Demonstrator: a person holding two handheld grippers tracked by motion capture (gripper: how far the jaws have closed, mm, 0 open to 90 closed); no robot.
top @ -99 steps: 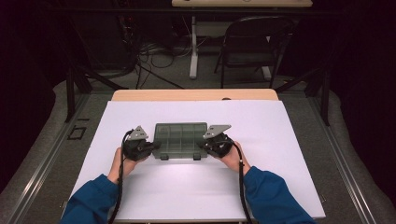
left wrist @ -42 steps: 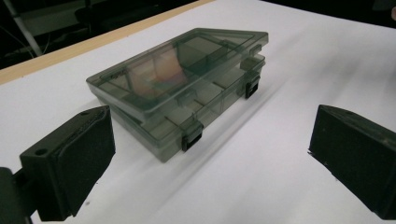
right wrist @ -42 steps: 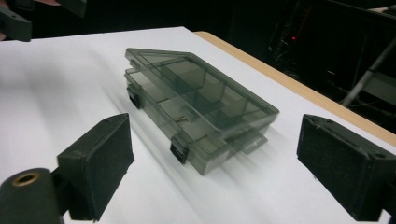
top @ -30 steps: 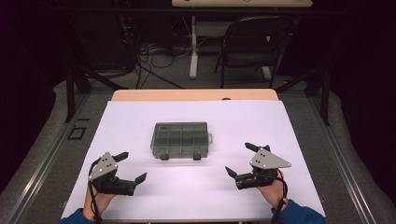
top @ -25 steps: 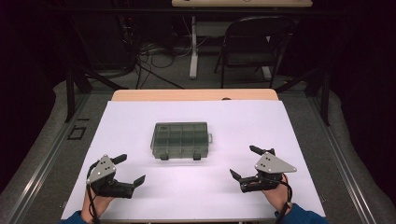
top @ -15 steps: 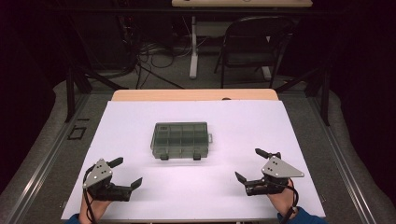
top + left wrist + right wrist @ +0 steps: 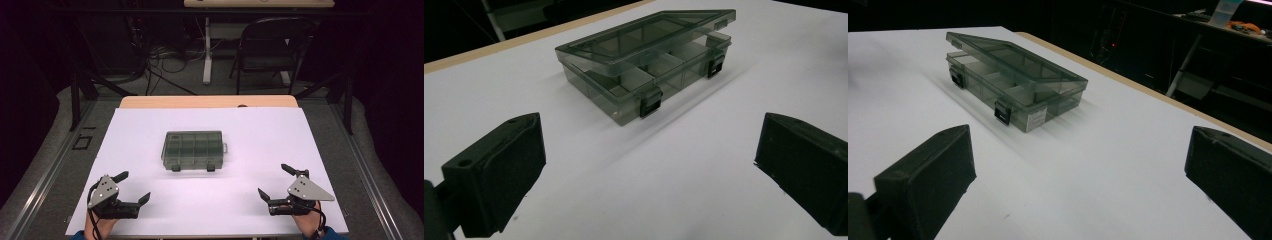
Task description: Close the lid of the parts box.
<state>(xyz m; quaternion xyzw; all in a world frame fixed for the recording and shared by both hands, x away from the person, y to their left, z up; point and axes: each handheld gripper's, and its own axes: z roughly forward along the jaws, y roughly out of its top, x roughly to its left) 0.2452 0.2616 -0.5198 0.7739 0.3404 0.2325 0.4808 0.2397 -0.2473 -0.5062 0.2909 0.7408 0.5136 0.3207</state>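
A smoky clear plastic compartment box [image 7: 192, 150] lies at the middle of the white table, two black latches on its near side. In the left gripper view the box [image 7: 649, 75] has its lid slightly raised along the front; the right gripper view shows the box [image 7: 1015, 75] from its other end. My left gripper [image 7: 132, 187] rests open near the front left corner, well away from the box. My right gripper [image 7: 272, 182] rests open near the front right corner, also apart from it. Nothing is between either pair of jaws.
The white table top [image 7: 260, 135] has a wooden strip [image 7: 207, 101] along its far edge. Beyond it stand a dark folding chair [image 7: 267, 50], a white table leg [image 7: 206, 50] and floor cables [image 7: 160, 55]. Metal rails [image 7: 50, 170] flank the table.
Both grippers have let go of the box's near corners and drawn back toward the front edge, spreading outward. Over the last second they slid a little nearer and wider. The box stayed put.
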